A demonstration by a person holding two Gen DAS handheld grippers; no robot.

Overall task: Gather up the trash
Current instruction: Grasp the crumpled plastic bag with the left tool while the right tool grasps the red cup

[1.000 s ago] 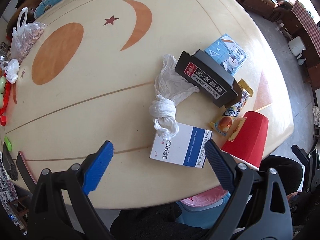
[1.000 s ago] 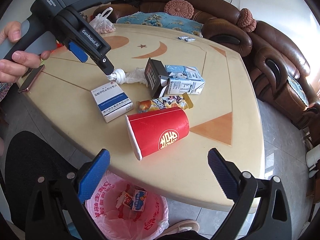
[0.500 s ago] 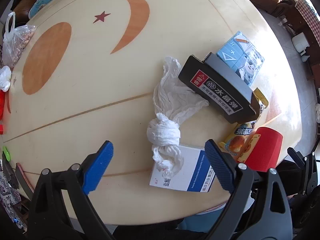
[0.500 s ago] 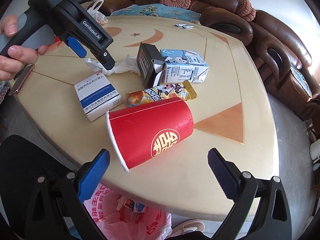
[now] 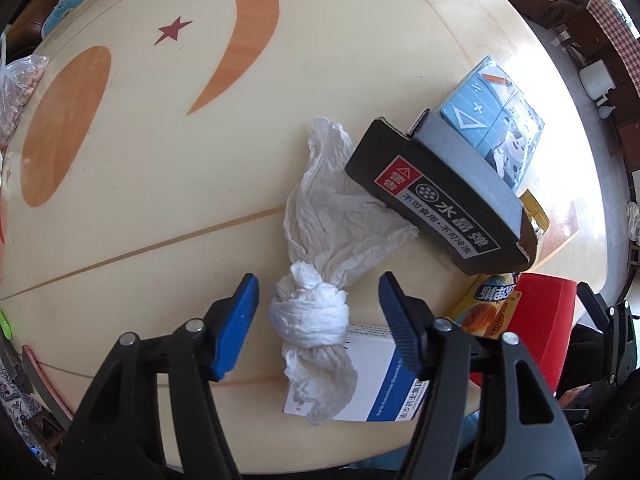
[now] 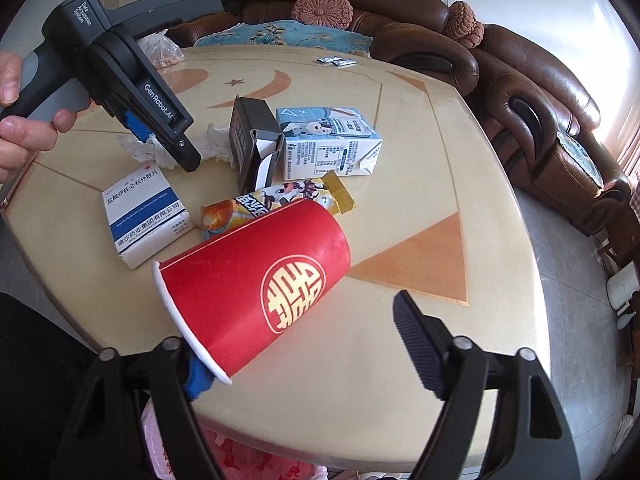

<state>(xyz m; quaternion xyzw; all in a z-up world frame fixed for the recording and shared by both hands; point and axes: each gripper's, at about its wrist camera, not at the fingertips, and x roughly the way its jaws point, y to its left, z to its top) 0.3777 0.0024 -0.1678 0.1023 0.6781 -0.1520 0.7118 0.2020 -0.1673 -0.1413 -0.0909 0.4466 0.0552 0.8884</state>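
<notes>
Both grippers have dropped closer to the table [image 5: 120, 200], jaws just narrowing. Left gripper [image 5: 316, 312] straddles the knotted tissue [image 5: 310, 316], pads apart, not touching it. Right gripper [image 6: 304, 344] brackets the red cup [image 6: 256, 288], lying on its side; jaws apart, contact unclear.

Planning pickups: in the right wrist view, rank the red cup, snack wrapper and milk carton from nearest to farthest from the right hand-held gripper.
1. Red cup, lying on its side between the right hand-held gripper jaws.
2. Snack wrapper, just behind the cup.
3. Milk carton, farther back, mid-table.
</notes>
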